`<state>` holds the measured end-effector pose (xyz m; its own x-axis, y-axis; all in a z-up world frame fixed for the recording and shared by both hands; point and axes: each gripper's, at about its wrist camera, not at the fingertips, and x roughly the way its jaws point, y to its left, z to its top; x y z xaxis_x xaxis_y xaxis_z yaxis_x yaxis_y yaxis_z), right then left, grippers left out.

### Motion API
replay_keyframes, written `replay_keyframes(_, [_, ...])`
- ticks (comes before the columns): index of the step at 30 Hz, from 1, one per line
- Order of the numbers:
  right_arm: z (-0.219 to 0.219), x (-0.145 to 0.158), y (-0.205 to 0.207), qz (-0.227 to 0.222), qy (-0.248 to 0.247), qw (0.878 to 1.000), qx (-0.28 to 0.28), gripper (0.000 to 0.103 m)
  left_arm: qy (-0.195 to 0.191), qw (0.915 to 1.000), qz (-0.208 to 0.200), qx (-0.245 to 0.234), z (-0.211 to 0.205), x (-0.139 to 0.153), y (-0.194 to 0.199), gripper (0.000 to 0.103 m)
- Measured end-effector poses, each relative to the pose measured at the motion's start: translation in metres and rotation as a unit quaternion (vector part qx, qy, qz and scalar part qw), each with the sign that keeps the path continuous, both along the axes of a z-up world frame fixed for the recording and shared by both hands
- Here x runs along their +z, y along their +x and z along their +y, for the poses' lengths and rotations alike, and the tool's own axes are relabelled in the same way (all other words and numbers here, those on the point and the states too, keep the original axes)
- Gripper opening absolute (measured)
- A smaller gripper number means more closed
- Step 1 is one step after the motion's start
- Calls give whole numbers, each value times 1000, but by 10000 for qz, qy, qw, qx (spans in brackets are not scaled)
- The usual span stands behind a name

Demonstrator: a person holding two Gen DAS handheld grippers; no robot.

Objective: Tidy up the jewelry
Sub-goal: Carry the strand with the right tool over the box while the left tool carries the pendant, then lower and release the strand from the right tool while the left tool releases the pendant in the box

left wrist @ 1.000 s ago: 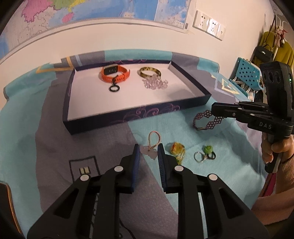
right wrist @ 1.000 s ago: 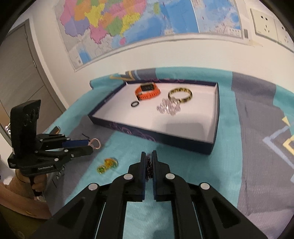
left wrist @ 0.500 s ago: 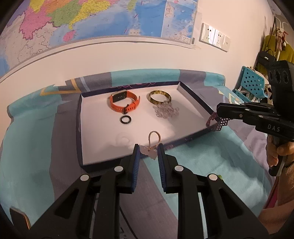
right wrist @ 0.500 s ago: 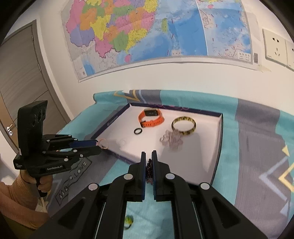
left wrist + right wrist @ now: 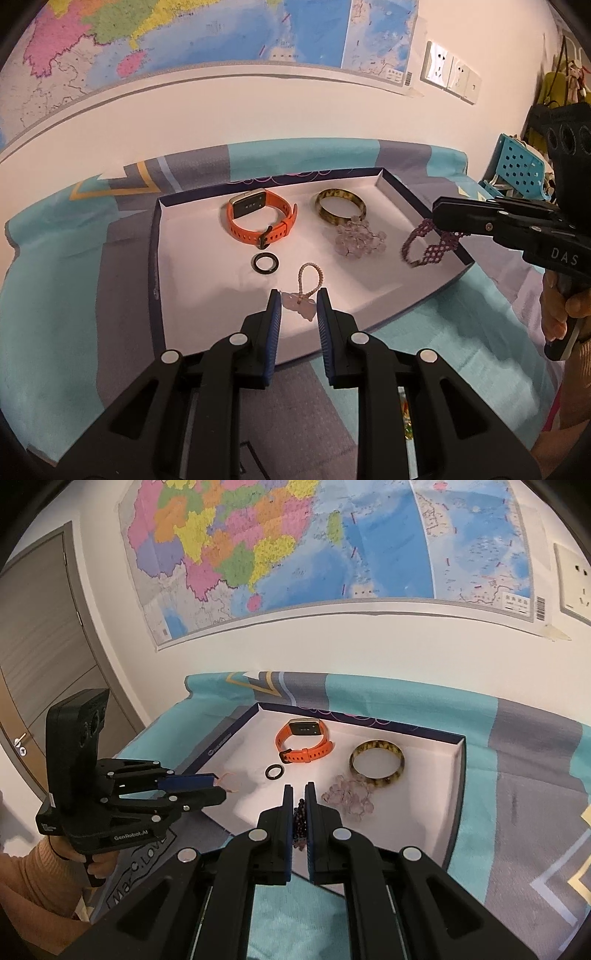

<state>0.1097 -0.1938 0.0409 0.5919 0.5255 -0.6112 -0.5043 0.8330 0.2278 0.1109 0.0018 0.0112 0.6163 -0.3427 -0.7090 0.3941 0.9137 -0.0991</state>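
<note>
Both claws have advanced from cloth to over tray (image 5: 417, 206): L claw (image 5: 298, 308) clamps pink charm (image 5: 301, 304) near-centre, R claw (image 5: 299, 805) clamps purple bracelet (image 5: 424, 247) at right edge; drop zones directly below.

The right gripper's (image 5: 299, 814) fingers cover most of the purple bracelet (image 5: 300, 821) in the right wrist view; only a strip of beads shows between them. A small yellow-green trinket (image 5: 406, 424) near the left gripper (image 5: 298, 306) is mostly hidden behind its frame. The map (image 5: 295, 546) is cut off by the top edge. The print on the tray's (image 5: 221, 744) left wall is too small to read.
</note>
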Motion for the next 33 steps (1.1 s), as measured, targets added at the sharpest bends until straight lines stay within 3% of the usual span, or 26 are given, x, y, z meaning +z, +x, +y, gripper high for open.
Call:
replay_keyframes(19, [17,-29,38,447,150,9989,87,5,168,9992,350,-2,-13,-24,34,20])
replay_keyframes(33, [5,-50,63,707,34,9969,-340,5,218,9983,530,82,-11,-35,51,20])
